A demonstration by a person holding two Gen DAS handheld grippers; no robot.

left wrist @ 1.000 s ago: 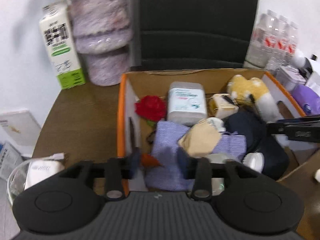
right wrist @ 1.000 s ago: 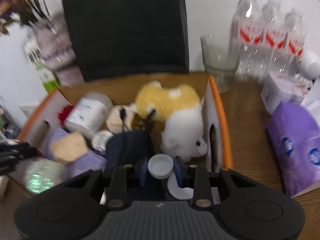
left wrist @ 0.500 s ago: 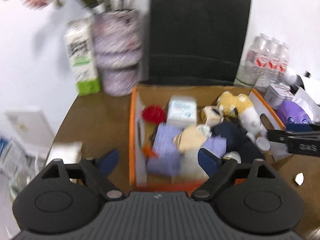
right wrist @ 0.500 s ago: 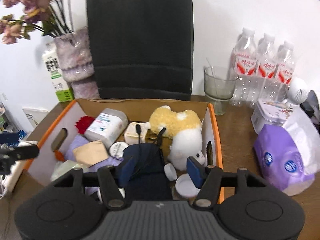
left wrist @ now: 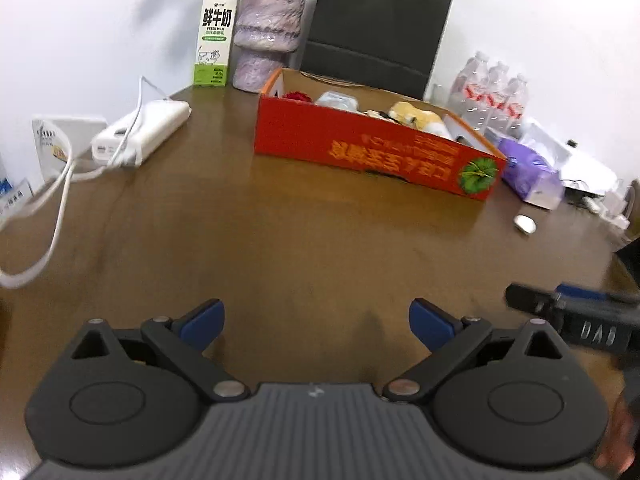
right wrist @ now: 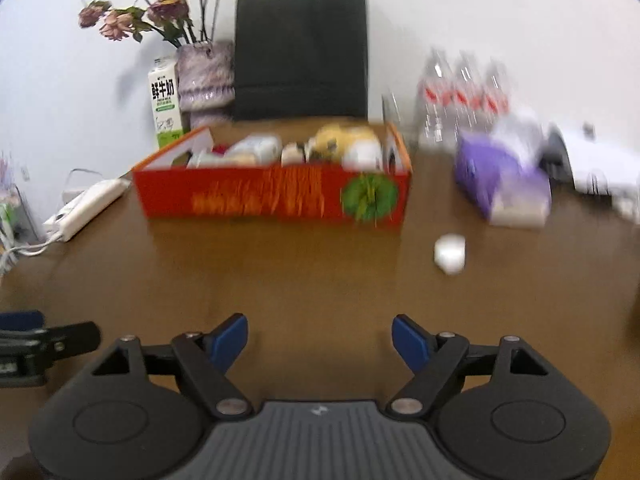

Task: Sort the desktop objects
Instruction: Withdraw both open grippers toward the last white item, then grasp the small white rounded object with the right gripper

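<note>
Two claws, left claw (left wrist: 316, 318) and right claw (right wrist: 319, 340), gape wide, empty, jaws just opening. The small white rounded cap (right wrist: 450, 253) at two o'clock on the brown wooden table (right wrist: 304, 276) looks light, stiff; pinch its sides.

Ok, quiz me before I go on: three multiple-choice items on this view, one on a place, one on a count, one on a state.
1. Where does the small white object lie?
A. inside the orange box
B. on the bare table, right of the box in the right wrist view
C. on the milk carton

2. How many water bottles stand at the wall?
A. one
B. three
C. six

3. How does the left gripper stand?
A. open, empty
B. shut on the plush toy
C. shut on a cable

Answers:
1 B: it lies on the wooden table, apart from the orange box.
2 B: three caps show side by side.
3 A: the blue fingertips stand wide apart over bare wood.
</note>
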